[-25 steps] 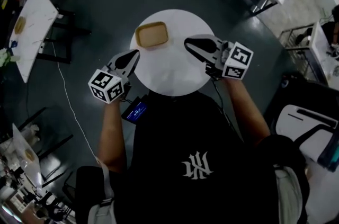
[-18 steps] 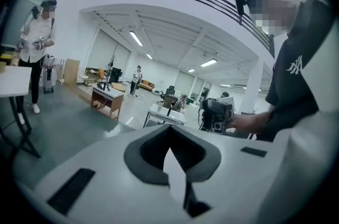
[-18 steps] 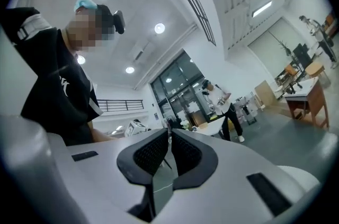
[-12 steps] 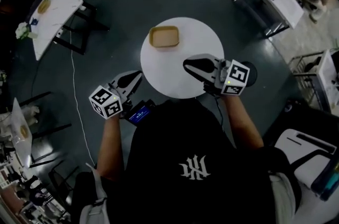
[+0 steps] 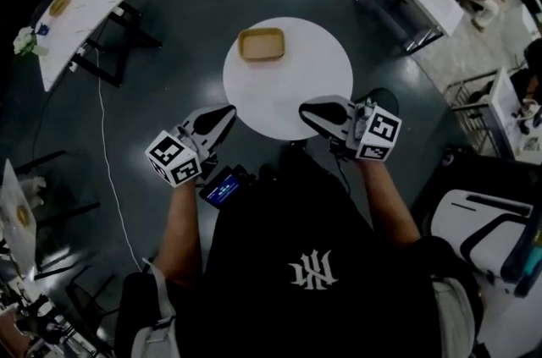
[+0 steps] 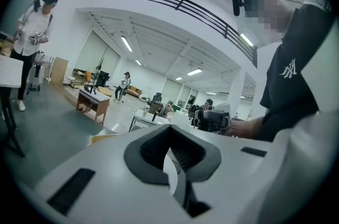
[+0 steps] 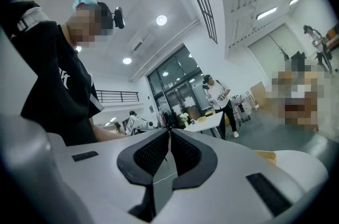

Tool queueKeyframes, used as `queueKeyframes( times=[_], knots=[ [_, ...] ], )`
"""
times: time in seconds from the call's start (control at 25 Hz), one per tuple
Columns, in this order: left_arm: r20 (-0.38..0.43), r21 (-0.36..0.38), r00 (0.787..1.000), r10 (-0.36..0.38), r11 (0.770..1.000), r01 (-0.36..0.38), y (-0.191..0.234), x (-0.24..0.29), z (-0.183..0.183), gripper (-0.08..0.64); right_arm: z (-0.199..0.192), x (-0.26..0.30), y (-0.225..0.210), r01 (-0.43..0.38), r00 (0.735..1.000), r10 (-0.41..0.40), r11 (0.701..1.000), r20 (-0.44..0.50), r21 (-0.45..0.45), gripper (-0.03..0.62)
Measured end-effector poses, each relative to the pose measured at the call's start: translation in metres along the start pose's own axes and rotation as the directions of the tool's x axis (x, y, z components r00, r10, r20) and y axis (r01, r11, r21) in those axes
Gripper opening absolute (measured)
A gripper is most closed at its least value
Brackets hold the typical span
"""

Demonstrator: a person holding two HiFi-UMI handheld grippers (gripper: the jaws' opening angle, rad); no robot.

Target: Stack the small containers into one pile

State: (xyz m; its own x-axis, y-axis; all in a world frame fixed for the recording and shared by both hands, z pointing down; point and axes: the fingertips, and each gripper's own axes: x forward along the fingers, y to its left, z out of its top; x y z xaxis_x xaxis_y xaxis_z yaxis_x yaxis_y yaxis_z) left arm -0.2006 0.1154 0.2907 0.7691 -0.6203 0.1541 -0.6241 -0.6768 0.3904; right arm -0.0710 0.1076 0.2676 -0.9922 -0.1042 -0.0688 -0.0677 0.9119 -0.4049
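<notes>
Left hand-held gripper [image 5: 225, 112] staying clenched tight, nothing between jaws, hovering right at near-left edge of round white table [image 5: 288, 85]. Right hand-held gripper [image 5: 306, 111] clamped together too, holding nothing, hanging over near-right edge. Shallow tan rectangular container [image 5: 261, 44] sitting on far-left part of table, well apart from both. Can't tell if it's single or stacked.

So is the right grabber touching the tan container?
Apart. The head view shows bare white table between the right gripper and the tan container. Its jaws are shut on nothing.
</notes>
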Motion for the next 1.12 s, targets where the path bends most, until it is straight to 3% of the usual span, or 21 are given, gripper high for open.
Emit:
queueKeyframes(
  times=[0.4,0.76,0.92,1.12],
  knots=[
    [0.002,0.022,1.000,-0.028,0.999,0.028,-0.035,-0.061,-0.034,0.003,-0.030,0.046,0.072,-0.061,0.997,0.061,0.998,-0.048,0.007,0.044],
    [-0.020,0.012,0.996,-0.084,0.996,0.084,-0.061,-0.065,-0.066,0.003,-0.047,0.049,0.100,-0.079,0.993,0.081,0.997,-0.092,0.026,0.041],
    [-0.024,0.019,0.997,-0.074,0.997,0.075,-0.069,-0.063,-0.072,0.003,-0.047,0.051,0.108,-0.105,0.988,0.104,0.994,-0.117,-0.006,0.041],
    [-0.057,0.036,0.998,-0.041,0.998,0.043,-0.084,-0.044,-0.070,0.003,-0.032,0.031,0.106,-0.130,0.989,0.129,0.991,-0.077,-0.008,0.041]
  ],
)
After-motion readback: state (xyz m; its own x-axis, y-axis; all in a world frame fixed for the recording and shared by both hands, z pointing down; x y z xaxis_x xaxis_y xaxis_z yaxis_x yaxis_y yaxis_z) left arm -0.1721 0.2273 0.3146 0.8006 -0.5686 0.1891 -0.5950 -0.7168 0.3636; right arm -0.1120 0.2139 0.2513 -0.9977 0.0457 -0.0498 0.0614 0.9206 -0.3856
